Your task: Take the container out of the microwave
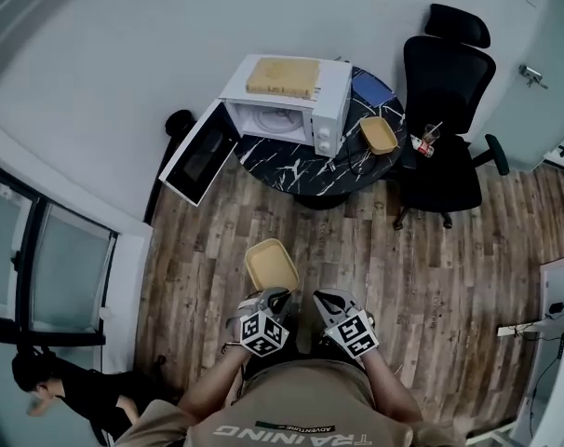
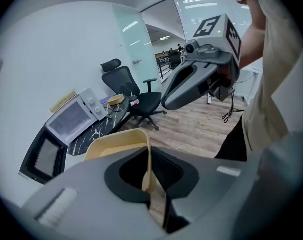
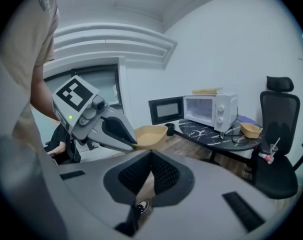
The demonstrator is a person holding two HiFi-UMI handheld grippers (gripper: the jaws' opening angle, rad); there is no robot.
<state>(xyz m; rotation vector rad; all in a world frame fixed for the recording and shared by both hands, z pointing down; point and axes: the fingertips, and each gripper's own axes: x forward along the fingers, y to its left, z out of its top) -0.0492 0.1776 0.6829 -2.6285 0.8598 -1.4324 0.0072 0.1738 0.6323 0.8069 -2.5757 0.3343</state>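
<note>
Pinching the thin rim of the tan, rounded-square plastic container (image 1: 271,264), the left claw (image 1: 275,295) holds it over the wooden plank floor (image 1: 375,250), below the middle. The right claw (image 1: 325,298) is squeezed together, empty. Up top, the white boxy microwave (image 1: 287,110) sits open on the round black marble table (image 1: 301,170).

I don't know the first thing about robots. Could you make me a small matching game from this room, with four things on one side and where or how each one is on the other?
Things:
1. microwave door
2. tan board
3. yellow container
4. right gripper

Places or states:
A. shut, with nothing between its jaws
B. swung wide open
C. lying flat on top of the microwave
D. clamped by its rim in the left gripper, away from the table

Pairs: 1-B, 2-C, 3-D, 4-A
</note>
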